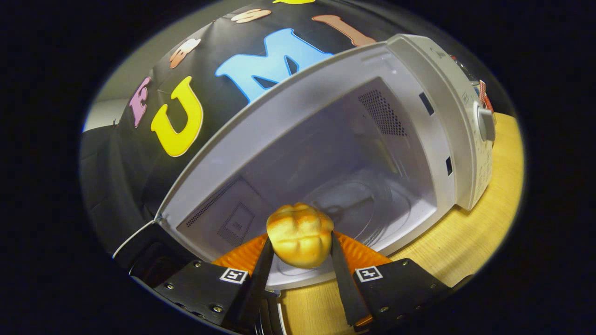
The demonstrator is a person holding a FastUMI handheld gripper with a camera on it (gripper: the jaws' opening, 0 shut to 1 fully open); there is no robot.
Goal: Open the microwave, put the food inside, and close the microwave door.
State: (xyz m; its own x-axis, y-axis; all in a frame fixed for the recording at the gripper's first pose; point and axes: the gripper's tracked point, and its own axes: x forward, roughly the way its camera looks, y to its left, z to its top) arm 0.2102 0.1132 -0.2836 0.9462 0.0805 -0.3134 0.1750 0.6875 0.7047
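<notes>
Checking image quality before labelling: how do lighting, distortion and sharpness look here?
Gripper view: fisheye bends the microwave edges strongly; cavity evenly lit, faint reflections on the glass turntable; bread roll, held between the tool fingers, is sharp and bright; wooden table shows no glare.

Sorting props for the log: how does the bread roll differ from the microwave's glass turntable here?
The bread roll is golden, lumpy and opaque; the glass turntable is clear, flat and round. The roll is clamped in the hand-held gripper at the microwave opening; the turntable lies inside on the floor.
</notes>
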